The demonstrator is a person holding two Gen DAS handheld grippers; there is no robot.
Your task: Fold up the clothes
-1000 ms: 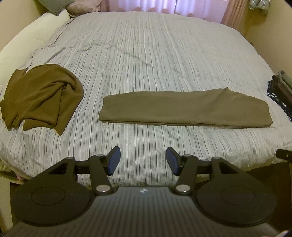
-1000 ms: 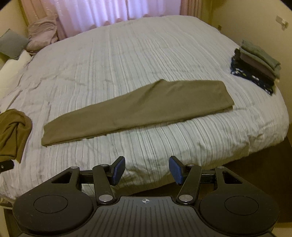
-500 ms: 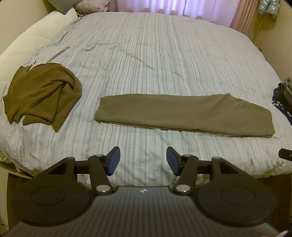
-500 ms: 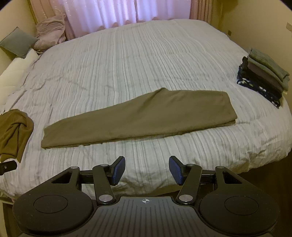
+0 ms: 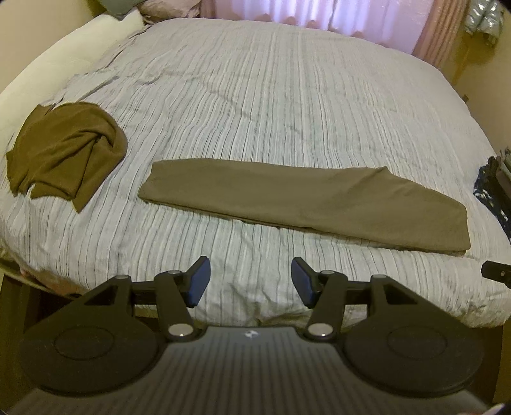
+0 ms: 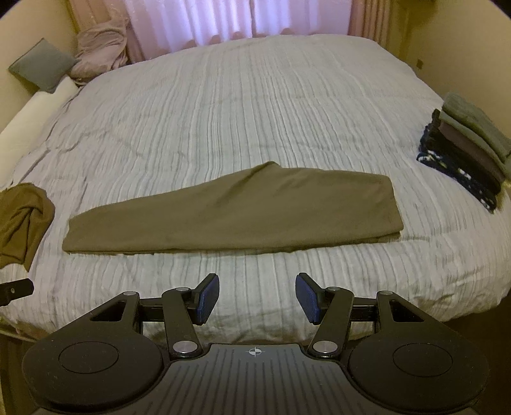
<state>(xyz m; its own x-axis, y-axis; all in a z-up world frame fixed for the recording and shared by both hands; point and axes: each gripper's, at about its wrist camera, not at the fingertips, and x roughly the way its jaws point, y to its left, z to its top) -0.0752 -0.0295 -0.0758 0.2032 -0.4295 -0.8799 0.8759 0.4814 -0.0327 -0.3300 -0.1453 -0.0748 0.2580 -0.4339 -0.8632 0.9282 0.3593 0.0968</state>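
Note:
A long olive-brown garment (image 5: pixel 306 201) (image 6: pixel 236 214), folded into a narrow strip, lies flat across the near part of the striped bed (image 5: pixel 255 95) (image 6: pixel 242 105). A crumpled darker brown garment (image 5: pixel 64 147) (image 6: pixel 22 220) sits in a heap at the left. My left gripper (image 5: pixel 250 281) hovers open over the bed's front edge, short of the strip, nothing between its blue pads. My right gripper (image 6: pixel 257 298) is open too, held over the front edge below the strip's middle, holding nothing.
A stack of folded clothes (image 6: pixel 469 150) sits at the bed's right edge, also glimpsed as the stack (image 5: pixel 495 188) in the left wrist view. Pillows (image 6: pixel 41 64) and a pink cloth (image 6: pixel 99 48) lie at the far left corner. Curtains (image 6: pixel 236 19) hang behind the bed.
Both views have slid sideways along the bed's front edge. The strip now sits lower and tilts down to the right in the left wrist view and lies more level in the right. Both grippers stayed open.

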